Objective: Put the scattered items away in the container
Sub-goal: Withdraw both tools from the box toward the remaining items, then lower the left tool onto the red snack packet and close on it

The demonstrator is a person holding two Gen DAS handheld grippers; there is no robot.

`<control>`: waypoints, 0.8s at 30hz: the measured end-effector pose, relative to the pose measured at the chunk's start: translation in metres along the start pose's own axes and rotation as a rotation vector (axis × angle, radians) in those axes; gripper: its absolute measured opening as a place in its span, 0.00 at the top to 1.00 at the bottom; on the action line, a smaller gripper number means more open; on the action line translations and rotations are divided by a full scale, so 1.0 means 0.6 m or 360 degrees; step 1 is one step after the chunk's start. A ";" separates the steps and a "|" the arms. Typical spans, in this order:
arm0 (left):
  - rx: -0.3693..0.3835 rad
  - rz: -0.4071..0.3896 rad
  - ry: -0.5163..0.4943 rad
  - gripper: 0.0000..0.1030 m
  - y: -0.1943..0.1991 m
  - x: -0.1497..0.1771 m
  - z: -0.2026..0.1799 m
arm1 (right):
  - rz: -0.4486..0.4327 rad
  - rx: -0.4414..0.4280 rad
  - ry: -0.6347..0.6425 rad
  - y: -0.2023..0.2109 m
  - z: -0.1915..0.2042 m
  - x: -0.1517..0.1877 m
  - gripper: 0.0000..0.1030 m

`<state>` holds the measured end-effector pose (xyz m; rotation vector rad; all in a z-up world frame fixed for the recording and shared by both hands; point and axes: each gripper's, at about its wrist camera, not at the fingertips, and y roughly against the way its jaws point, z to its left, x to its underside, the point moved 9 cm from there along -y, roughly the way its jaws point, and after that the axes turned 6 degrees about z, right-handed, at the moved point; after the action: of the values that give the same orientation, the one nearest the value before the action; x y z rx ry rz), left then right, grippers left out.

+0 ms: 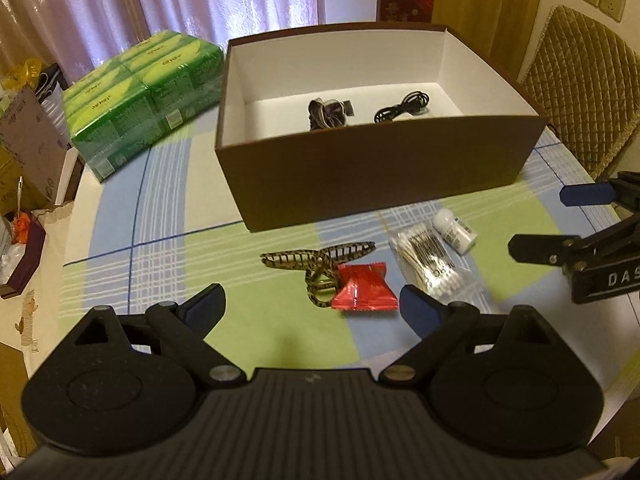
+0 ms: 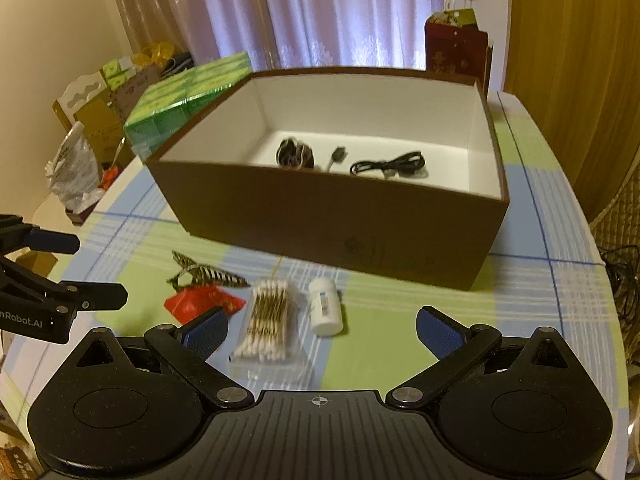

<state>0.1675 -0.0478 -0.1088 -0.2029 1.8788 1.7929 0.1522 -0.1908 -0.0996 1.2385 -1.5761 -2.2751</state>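
Left gripper [image 1: 312, 308] and right gripper [image 2: 322, 330] hover with jaws wide apart, holding nothing. In front of the brown box [image 1: 360, 176], bare cloth surrounds hair claw [image 1: 320, 260], red packet [image 1: 364, 286], cotton swabs [image 2: 268, 324] and white bottle [image 2: 326, 306]. Inside the box lie a black cable [image 2: 388, 166] and a dark bundle [image 2: 294, 154].

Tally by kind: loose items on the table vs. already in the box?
Still on the table:
Hair claw clip: 1
Red snack packet: 1
Cotton swab pack: 1
White bottle: 1
In the brown box:
Cable bundles: 2
Total: 6
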 end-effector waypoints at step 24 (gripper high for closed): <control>0.0159 0.0000 -0.0040 0.25 -0.067 0.010 -0.038 | 0.0077 0.0016 -0.0014 -0.054 -0.027 0.053 0.00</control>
<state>0.1746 -0.0723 -0.1477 -0.1434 1.9447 1.6890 0.1533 -0.2039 -0.1459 1.1815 -1.6042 -2.2492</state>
